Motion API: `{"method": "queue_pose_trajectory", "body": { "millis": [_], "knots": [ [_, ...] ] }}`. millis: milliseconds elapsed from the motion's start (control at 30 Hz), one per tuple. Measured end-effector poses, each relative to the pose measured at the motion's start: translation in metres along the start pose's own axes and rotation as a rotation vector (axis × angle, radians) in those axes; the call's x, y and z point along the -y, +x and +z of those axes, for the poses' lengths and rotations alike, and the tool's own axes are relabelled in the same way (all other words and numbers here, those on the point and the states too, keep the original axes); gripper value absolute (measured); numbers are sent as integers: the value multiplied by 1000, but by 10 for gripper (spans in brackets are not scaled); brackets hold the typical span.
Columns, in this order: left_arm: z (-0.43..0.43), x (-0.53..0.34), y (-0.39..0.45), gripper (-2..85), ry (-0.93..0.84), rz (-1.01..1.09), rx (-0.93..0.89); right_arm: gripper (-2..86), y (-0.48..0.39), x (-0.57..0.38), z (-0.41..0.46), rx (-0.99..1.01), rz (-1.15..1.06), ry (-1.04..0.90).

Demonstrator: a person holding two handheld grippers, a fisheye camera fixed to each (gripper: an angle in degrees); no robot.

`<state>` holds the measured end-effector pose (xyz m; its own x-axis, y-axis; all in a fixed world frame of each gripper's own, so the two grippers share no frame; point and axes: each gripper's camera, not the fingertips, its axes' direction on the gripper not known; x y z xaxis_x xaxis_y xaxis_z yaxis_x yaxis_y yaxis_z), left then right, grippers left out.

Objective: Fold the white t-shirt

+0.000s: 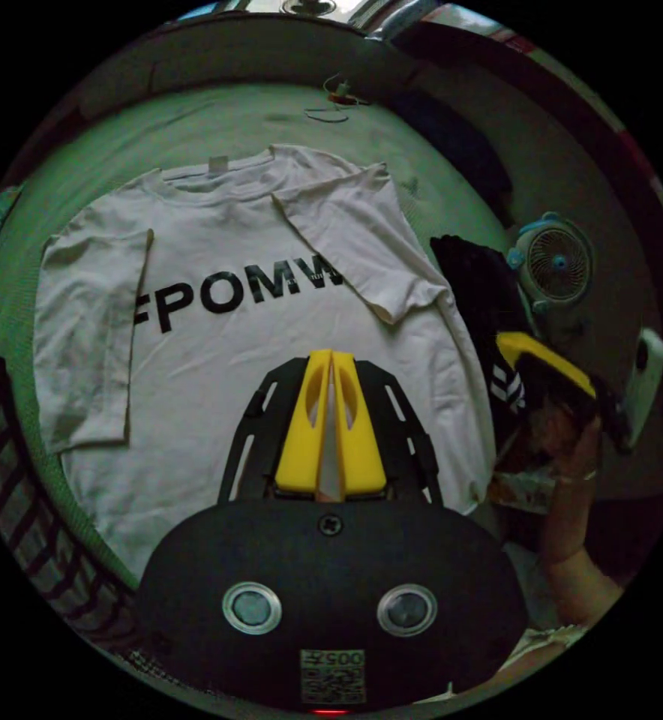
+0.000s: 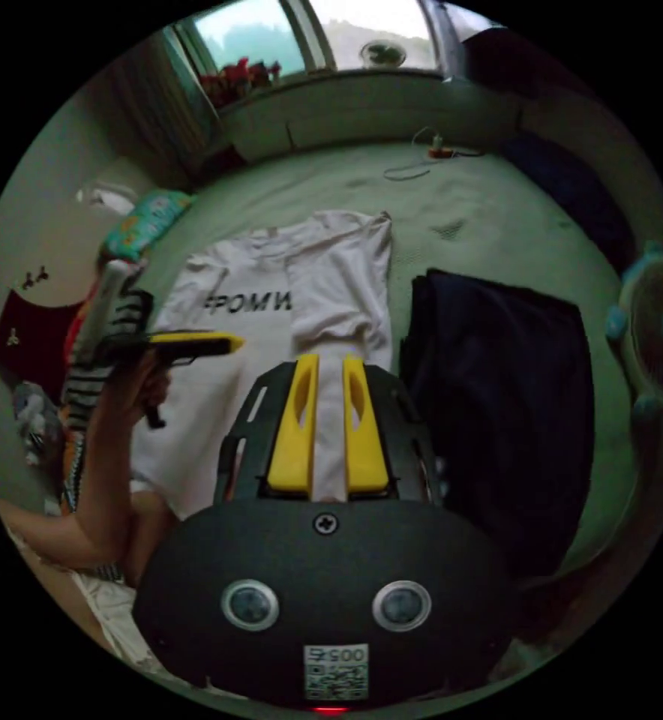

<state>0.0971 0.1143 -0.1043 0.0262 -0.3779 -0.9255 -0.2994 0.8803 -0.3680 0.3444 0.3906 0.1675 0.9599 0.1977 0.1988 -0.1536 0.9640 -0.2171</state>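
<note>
The white t-shirt (image 1: pixel 271 352) lies flat, front up, on the green bed (image 1: pixel 219 120), its black lettering across the chest. Both short sleeves are folded inward onto the body. My left gripper (image 1: pixel 330 354) hovers over the lower middle of the shirt, its yellow jaws shut tip to tip with nothing between them. A hand holds my right gripper (image 1: pixel 549 364) off the shirt's right edge. In the right gripper view the shirt (image 2: pixel 331 285) lies ahead, and my right gripper (image 2: pixel 330 363) hangs above its hem side with a narrow gap between the jaws. The left gripper (image 2: pixel 196 343) is at the left, held by a hand.
A dark folded garment (image 2: pixel 504 390) lies on the bed right beside the shirt. A small fan (image 2: pixel 658 330) stands past it. A cable with a red piece (image 1: pixel 339 101) lies at the bed's far side. Colourful bedding (image 2: pixel 140 221) and a window (image 2: pixel 271 30) are beyond.
</note>
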Motion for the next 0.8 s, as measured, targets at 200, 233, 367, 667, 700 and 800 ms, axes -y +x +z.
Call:
{"method": "queue_pose_trajectory", "body": {
  "millis": [200, 233, 367, 667, 700, 800],
  "knots": [
    [-44, -95, 20, 11, 86, 16, 122, 34, -32, -156, -79, 56, 193, 104],
    [-48, -103, 22, 14, 80, 5, 167, 29, -41, -176, -86, 35, 196, 99],
    [-66, -171, 36, 24, 108, -42, 293, -3, -71, -202, -100, -83, 207, -15],
    [-66, -324, 59, 10, 271, -212, 373, -11, -168, -155, -108, -318, 171, -23],
    [-69, -337, 60, 8, 276, -243, 358, -12, -176, -156, -111, -279, 159, -2],
    [-84, -370, 69, 6, 364, -244, 332, -12, -181, -183, -117, -137, 204, 97]
  ]
}}
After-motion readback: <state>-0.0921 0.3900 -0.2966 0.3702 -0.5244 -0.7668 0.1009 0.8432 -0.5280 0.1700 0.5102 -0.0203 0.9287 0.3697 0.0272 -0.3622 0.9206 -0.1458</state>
